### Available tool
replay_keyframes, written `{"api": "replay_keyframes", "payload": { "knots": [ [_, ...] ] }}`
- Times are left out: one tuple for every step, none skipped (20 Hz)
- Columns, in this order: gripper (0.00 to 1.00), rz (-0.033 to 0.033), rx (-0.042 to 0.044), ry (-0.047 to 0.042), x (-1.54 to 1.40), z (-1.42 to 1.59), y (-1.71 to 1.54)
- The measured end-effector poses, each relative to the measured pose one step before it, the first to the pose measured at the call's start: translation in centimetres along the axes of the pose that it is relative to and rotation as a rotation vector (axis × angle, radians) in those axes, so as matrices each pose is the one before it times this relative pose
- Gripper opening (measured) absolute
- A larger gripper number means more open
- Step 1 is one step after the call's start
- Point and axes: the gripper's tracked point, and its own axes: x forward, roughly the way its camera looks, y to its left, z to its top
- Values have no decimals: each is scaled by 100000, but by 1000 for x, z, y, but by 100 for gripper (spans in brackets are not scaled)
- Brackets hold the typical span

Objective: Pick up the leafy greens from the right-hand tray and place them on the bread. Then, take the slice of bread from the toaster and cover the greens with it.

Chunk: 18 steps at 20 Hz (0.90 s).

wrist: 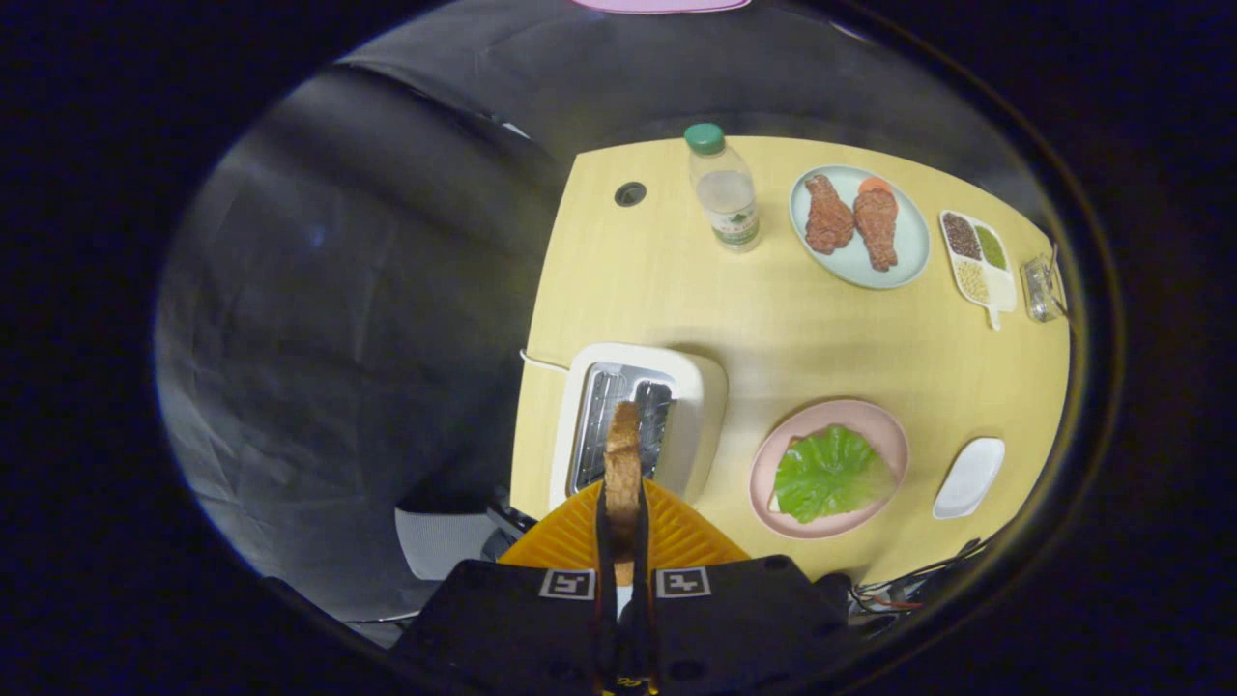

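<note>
Toasted bread slice [622,464], edge-on, clamped between fingers [676,532].

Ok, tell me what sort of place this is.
Probably a staged kitchen-style table inside a recording booth. A toaster, a pink plate with leafy greens and a plate of chicken sit on a wooden table against dark cloth. The gripper is shut on a bread slice.

A pale wooden bench [676,290] with a round cable hole [630,193] is shown, backed by dark cloth walls [319,290]; soft overhead light is cast.
</note>
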Motion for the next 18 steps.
{"api": "replay_keyframes", "payload": {
  "knots": [
    [9,1045,1199,-1286,-774,0,-597],
    [9,1092,1519,-1693,-709,3,-704],
    [9,1182,2011,-57,-658,-311,-843],
    [9,1036,2780,-724,-652,-204,-890],
    [9,804,2486,-536,-470,-208,-1054],
    [9,1029,1853,-340,-419,-148,-1039],
    [9,1088,1469,-1260,-186,-69,-1142],
    [9,1180,1314,-1001,-191,-37,-1201],
    [9,1396,1839,-910,-5,-281,-1181],
    [9,2235,1615,-254,216,-212,-1001],
    [9,2179,975,8,340,-395,-1032],
    [9,1699,1009,-182,442,-388,-1078],
    [9,1756,826,549,502,-580,-1069],
    [9,1341,1083,-108,581,-473,-1082],
    [9,1065,936,139,587,-471,-1157],
    [9,517,687,242,759,-336,-1122],
    [8,-362,880,-827,624,-244,-1339],
    [8,-538,365,93,773,-211,-1295]
  ]
}}
